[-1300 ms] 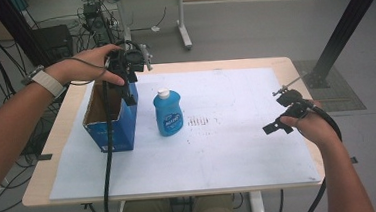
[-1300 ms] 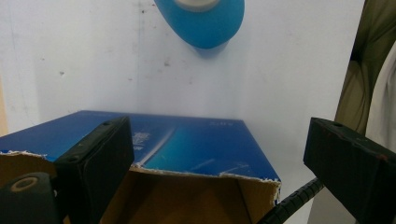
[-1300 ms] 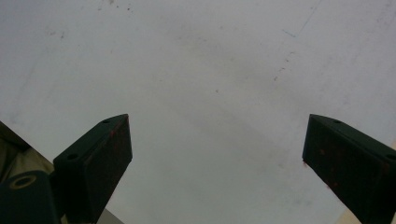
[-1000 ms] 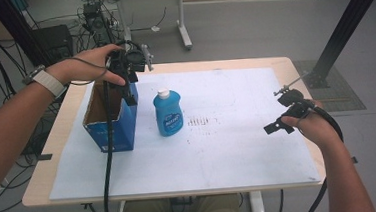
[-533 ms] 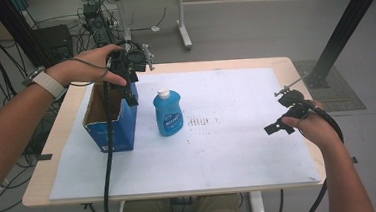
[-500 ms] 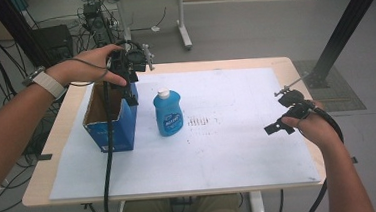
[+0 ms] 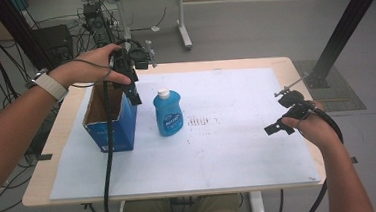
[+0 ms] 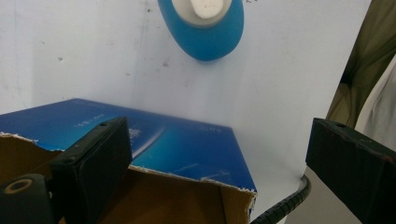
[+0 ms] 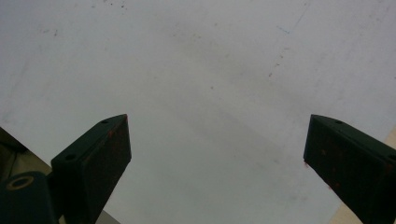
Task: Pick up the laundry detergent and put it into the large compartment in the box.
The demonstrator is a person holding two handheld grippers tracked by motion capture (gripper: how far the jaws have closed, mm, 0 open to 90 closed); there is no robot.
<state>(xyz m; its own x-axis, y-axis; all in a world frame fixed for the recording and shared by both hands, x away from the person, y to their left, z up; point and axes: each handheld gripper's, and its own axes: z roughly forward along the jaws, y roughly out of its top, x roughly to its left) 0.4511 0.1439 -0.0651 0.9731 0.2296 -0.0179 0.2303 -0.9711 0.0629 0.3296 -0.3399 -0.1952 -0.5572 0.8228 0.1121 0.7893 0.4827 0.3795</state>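
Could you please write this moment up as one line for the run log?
left gripper: open, over open blue cardboard box | right gripper: open, above white table mat | blue plastic bottle with white cap: upright beside box, untouched

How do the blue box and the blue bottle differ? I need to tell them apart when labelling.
The cardboard box is angular with an open top and torn brown edges; the dish soap bottle is rounded and closed by a white cap. The box is a darker blue and bulkier, the bottle lighter and slimmer. The left gripper hangs over the box's rim, while the bottle stands untouched. Both stand upright on the white table sheet.
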